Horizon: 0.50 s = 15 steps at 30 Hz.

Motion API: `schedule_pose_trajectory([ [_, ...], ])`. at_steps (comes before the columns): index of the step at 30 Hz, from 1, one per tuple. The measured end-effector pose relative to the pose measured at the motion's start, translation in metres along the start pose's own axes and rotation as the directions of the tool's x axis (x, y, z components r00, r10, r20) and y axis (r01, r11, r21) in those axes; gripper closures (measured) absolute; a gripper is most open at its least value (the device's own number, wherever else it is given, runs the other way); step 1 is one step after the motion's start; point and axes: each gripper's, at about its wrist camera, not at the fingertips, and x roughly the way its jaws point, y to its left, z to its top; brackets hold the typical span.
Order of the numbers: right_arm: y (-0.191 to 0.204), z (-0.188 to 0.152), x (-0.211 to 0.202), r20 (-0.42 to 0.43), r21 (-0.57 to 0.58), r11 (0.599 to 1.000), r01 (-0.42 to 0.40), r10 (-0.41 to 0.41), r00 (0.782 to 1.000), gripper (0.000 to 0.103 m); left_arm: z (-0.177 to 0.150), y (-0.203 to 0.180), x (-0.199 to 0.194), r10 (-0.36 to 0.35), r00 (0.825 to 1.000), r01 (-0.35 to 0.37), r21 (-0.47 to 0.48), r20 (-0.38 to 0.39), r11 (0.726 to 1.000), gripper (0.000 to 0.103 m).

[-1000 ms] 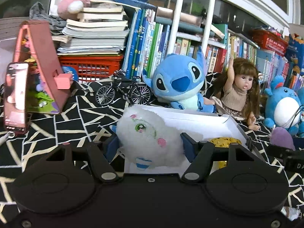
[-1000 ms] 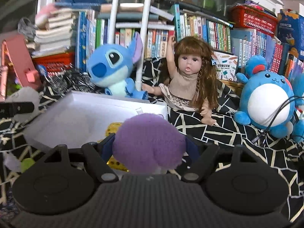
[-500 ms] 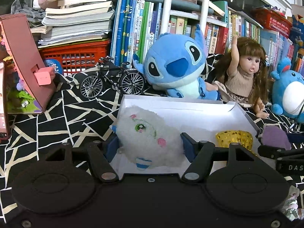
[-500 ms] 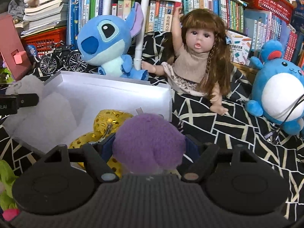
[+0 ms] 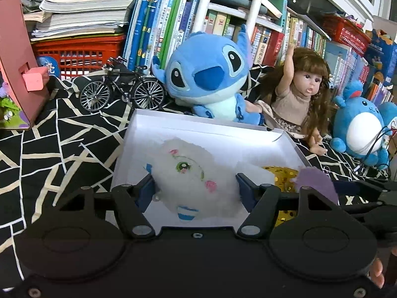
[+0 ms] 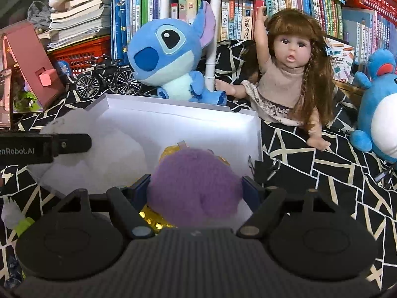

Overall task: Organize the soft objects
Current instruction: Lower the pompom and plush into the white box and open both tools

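Left tool [image 5: 194,188] pinches the white plush [image 5: 188,173], right tool [image 6: 196,187] the purple pompom [image 6: 196,181], both poised over the white box [image 5: 198,126] for dropping.

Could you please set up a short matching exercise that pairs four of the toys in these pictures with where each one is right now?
Things:
1. white fluffy plush
2. purple fluffy plush
3. gold sequin toy
4. blue Stitch plush

Places:
A. lying in the white box
B. gripped in the right tongs
C. sitting behind the box, beside the doll
D. gripped in the left tongs

Pairs: 1-D, 2-B, 3-A, 4-C
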Motion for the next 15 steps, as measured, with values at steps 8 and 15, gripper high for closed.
schedule_pose_trajectory([
  [8, -0.015, 0.0, -0.002, -0.01, 0.048, 0.999, 0.016, -0.016, 1.0, 0.025, -0.002, 0.001, 0.001, -0.036, 0.999, 0.035, -0.028, -0.015, 0.999, 0.036],
  [15, -0.026, -0.002, 0.005, -0.049, 0.111, 0.993, -0.036, 0.042, 0.998, 0.025, -0.002, 0.001, 0.0, -0.045, 0.999, 0.044, -0.034, -0.019, 0.998, 0.023],
])
